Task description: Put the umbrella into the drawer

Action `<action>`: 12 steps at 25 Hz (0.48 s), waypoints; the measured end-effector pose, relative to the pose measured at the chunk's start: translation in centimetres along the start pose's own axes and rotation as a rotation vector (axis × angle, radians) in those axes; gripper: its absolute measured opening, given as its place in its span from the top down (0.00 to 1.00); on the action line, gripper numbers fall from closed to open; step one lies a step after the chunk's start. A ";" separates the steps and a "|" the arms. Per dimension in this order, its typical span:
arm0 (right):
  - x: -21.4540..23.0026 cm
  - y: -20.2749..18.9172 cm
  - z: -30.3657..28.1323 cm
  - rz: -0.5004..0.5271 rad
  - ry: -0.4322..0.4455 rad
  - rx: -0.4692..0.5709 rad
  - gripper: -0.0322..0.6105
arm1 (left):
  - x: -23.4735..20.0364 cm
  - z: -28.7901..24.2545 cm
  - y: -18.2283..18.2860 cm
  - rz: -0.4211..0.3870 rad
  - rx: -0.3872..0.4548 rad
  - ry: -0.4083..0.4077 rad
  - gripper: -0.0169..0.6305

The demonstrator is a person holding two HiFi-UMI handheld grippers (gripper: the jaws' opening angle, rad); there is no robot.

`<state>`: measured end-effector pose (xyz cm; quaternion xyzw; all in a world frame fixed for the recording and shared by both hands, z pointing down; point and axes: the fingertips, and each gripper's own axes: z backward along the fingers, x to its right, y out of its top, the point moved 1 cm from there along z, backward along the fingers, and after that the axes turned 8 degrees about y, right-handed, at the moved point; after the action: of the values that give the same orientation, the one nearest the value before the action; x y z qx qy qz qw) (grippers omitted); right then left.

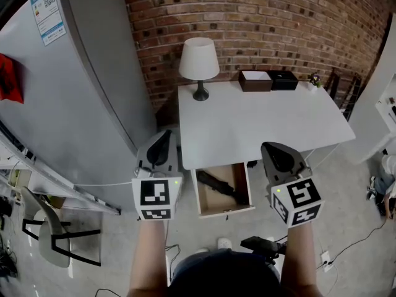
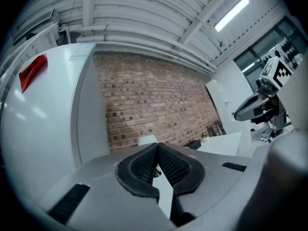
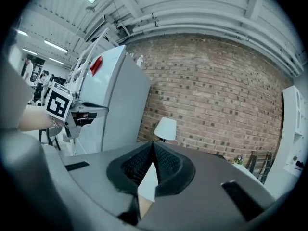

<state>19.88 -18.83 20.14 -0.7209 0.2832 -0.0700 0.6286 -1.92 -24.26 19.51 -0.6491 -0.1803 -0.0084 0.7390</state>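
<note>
Black folded umbrella (image 1: pixel 216 184): inside open wooden drawer (image 1: pixel 226 213) of white desk (image 1: pixel 260 125)
Left gripper (image 2: pixel 157 150): fingers together
Right gripper (image 3: pixel 153 148): fingers together

Two grey hand-held grippers (image 1: pixel 164 136) (image 1: pixel 273 147), black-and-white marker cubes (image 1: pixel 154 197), black pads (image 2: pixel 175 165)

1. I see only the front part of the open drawer (image 1: pixel 224 210); its back runs under the worktop (image 1: pixel 260 125).
2. The top and left edges cut off the fridge (image 1: pixel 68 104), and the print on its label (image 1: pixel 47 11) is too small to read.
3. I cannot identify a small thing (image 1: pixel 315 79) at the worktop's far corner.
</note>
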 end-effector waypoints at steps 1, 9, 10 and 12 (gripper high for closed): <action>0.3 0.8 0.1 0.004 -0.011 0.026 0.95 | -0.1 -0.2 0.7 -0.012 0.017 0.001 0.97; 3.1 5.7 1.8 0.059 -0.140 0.188 0.95 | -1.0 -0.6 5.1 -0.069 0.126 0.016 0.97; 3.3 6.1 1.9 0.067 -0.149 0.195 0.95 | -1.2 -0.6 5.4 -0.068 0.135 0.020 0.97; 3.6 6.3 2.1 0.074 -0.160 0.197 0.95 | -1.6 -0.7 5.9 -0.068 0.148 0.029 0.97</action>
<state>21.82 -19.12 12.84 -0.6479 0.2504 -0.0166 0.7192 -1.81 -24.32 13.34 -0.5860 -0.1917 -0.0294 0.7868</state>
